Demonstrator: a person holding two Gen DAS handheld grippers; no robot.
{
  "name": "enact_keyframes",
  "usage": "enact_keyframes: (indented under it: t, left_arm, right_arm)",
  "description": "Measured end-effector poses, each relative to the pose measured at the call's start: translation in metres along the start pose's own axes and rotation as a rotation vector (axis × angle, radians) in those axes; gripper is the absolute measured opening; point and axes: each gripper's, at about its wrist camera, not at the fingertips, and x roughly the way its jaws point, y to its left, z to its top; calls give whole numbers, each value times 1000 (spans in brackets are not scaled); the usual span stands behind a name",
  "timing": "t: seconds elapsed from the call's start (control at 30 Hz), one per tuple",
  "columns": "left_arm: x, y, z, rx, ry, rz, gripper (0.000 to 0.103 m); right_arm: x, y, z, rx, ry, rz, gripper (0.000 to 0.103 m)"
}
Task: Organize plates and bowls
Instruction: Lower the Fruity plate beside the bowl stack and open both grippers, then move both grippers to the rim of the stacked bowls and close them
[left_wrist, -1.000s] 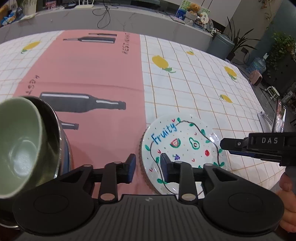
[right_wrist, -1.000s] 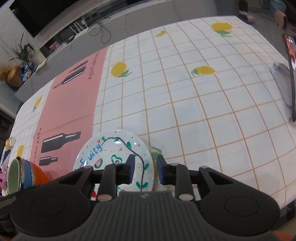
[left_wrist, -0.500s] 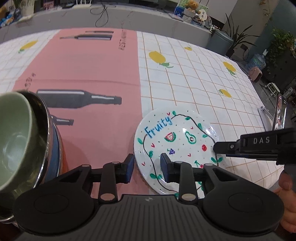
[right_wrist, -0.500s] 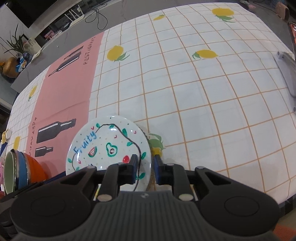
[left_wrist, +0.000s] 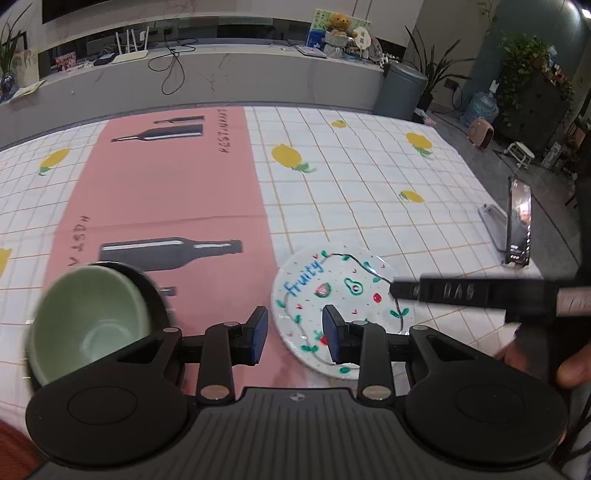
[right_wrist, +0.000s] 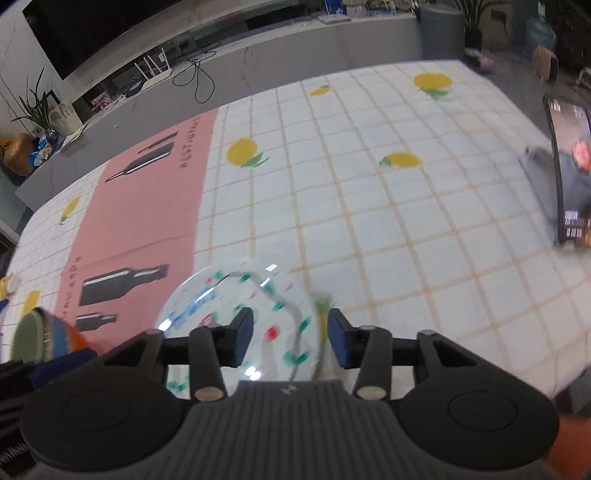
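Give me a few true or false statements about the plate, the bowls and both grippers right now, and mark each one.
1. The white round plate with fruit drawings lies flat on the checked tablecloth. True.
2. The left gripper is shut on the plate. False: its jaws are open, holding nothing.
3. The pale green bowl sits nested in other bowls. True.
4. The right gripper clamps the plate's rim. False: its jaws have just been opening and its pads stand clear of the rim.
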Motion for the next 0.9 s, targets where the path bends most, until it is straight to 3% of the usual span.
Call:
enact_keyframes:
  t: [0.13, 0.37, 0.5, 0.67, 0.9]
  left_arm:
    - [-21, 20, 4, 16, -15, 60, 47]
    - [-55, 57, 6, 4, -94, 108, 67]
    - [-64, 84, 7, -55, -143, 139, 76]
    - [-58, 126, -1, -180, -120, 140, 81]
    - [-38, 166, -18, -286, -60, 148, 81]
  right_arm:
    - [-9, 27, -10, 3, 53, 24, 54]
    - [-38, 91, -15, -48, 9, 103, 77]
    - [-40, 126, -21, -90, 2, 94, 80]
    - [-22, 143, -24, -67, 70, 134, 84]
    - [5, 160, -32, -14, 160, 124, 87]
